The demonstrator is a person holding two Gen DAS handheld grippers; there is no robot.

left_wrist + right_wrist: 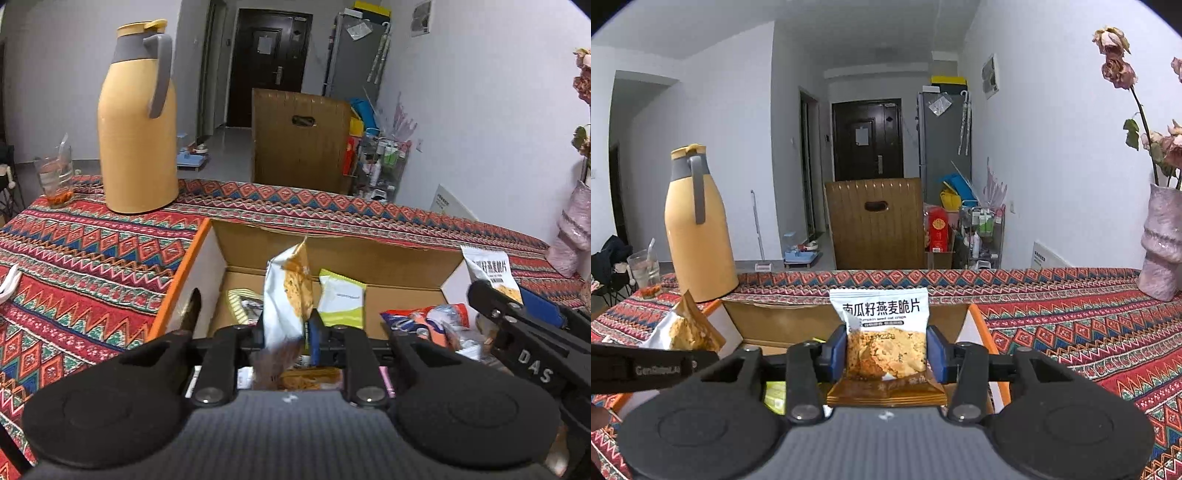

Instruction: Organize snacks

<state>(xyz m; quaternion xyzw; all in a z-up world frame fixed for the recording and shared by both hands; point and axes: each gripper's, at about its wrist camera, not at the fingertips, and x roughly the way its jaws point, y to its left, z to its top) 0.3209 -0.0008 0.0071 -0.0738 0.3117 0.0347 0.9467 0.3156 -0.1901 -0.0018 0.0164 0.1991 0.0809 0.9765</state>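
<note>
Left hand-held gripper (286, 334): pinching a silver snack packet (286, 295) upright between its blue pads, above the open box.
Right hand-held gripper (886, 349): gripping a white oat-crisp packet (884, 332) by its two side edges, printed face toward the camera.
Cardboard box (332, 254): sitting on the counter (92, 251) with flaps open, holding a green-and-white packet (341, 299) and other wrapped snacks.
Yellow thermos jug (136, 122): standing behind the box's left corner.
Pink vase (1161, 243): standing at far right.
</note>
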